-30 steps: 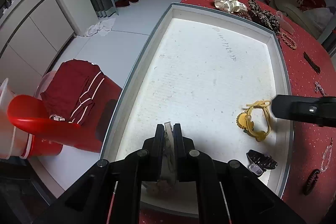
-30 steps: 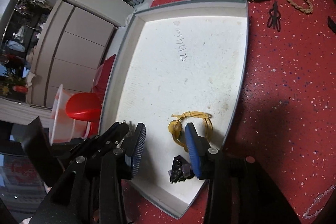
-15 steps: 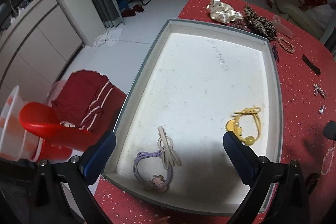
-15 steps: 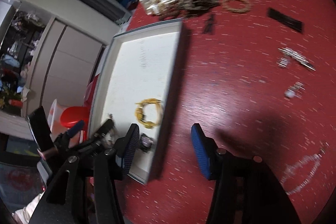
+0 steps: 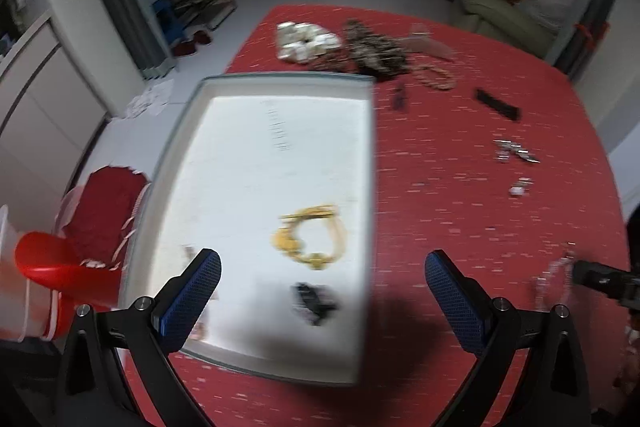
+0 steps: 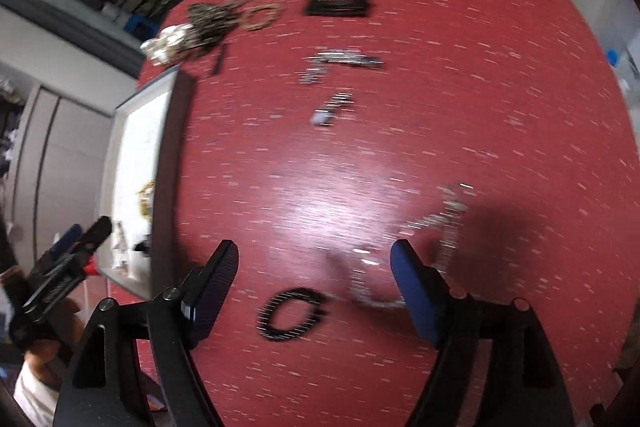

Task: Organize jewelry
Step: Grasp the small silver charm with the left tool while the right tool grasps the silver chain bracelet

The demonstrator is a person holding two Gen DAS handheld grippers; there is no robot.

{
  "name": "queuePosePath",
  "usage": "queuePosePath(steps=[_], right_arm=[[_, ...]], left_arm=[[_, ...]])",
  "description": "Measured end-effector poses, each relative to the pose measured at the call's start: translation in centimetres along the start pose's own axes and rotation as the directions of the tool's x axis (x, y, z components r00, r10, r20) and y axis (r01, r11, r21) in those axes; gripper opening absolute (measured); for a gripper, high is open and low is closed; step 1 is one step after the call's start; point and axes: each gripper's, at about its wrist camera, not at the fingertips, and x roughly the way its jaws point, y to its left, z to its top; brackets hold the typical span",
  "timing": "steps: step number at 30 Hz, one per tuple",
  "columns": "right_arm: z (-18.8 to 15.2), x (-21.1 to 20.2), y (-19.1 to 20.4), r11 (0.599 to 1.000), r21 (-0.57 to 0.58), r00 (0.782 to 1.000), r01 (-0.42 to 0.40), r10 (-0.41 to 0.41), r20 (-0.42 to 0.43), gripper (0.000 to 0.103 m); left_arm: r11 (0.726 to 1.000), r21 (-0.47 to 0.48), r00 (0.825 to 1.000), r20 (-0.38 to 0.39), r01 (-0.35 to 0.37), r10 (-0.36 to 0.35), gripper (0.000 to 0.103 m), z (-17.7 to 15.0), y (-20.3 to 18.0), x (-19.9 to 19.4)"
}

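Motion blur smears both views. In the tray (image 5: 366,187), the dark clip (image 5: 314,301) is only a smudge, and the item at the near left corner (image 5: 200,323) sits partly behind a fingertip. The silvery chain (image 6: 436,227) reads as streaks.

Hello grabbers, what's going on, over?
Left gripper open over tray, empty. Right gripper open above black ring on the red table. Yellow tie in tray. Nothing in the way.
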Motion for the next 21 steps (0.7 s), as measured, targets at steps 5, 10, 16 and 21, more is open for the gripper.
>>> queuePosePath(steps=[5, 10, 16, 21], right_arm=[[-0.5, -0.4, -3.3, 0.997, 0.032, 0.997, 0.073, -0.073, 0.005, 0.081], [-0.9, -0.2, -5.0, 0.993, 0.05, 0.994, 0.109, -0.109, 0.0, 0.081], [-1.9, 0.4, -5.1, 0.991, 0.033, 0.992, 0.127, -0.127, -0.004, 0.081], [-2.6, 1.6, -4.6, 0.985, 0.021, 0.986, 0.169, -0.17, 0.004, 0.081]], left_arm=[[0.996, 0.062, 0.998, 0.001, 0.06, -0.06, 0.102, 0.5, -4.6, -0.8], [0.991, 0.089, 0.995, -0.021, 0.098, -0.096, 0.102, 1.2, -8.5, -0.1], [0.99, 0.09, 0.992, -0.06, 0.112, -0.107, 0.102, 1.5, -11.1, 1.8], [0.988, 0.101, 0.992, -0.072, 0.115, -0.108, 0.102, 2.3, -12.2, 3.6]])
